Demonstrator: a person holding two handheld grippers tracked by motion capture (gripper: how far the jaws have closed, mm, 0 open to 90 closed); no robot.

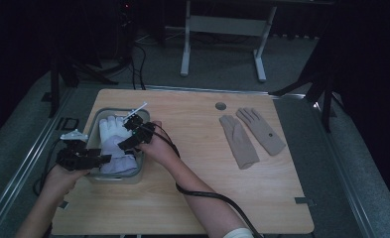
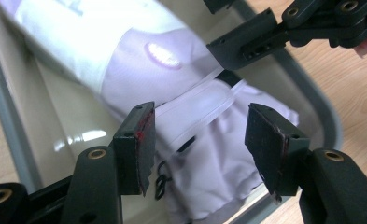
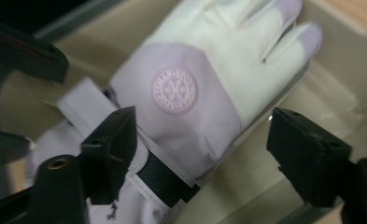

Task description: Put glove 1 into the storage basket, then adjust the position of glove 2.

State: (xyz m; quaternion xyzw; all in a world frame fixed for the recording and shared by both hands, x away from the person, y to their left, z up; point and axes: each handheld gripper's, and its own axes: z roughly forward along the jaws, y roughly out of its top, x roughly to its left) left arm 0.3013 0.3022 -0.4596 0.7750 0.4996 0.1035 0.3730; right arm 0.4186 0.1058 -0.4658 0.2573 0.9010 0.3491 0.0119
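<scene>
The grey bin sits on the left part of the wooden table, and everything here is told from that bin.

At the bin's left edge, near its front corner, is the left gripper. Its two black jaws are spread apart and pinch nothing. They hang over the wrist end of the white glove, which shows between them in the left gripper view but is not squeezed. This looks like a gripper that is not needed for holding now, because the glove already lies flat on the bin's floor.

The white glove is inside the bin. It is a thick glove, cream on the fingers and pale purple on the back, with a round badge. It lies long-ways down the bin. Its fingers point to the bin's far end, away from the person, and its cuff, with a black strap, points to the bin's near end. It lies back side up, so the badge faces the ceiling.

Over the bin's right side is the right gripper. Its jaws are spread wide too, one on each side of the glove's wrist, with nothing pressed between them. Most likely both tools have let the glove rest there.

Well to the right of the bin, two tan gloves lie flat on the bare table, side by side, fingers pointing to the far edge. They may be waiting for their turn.
</scene>
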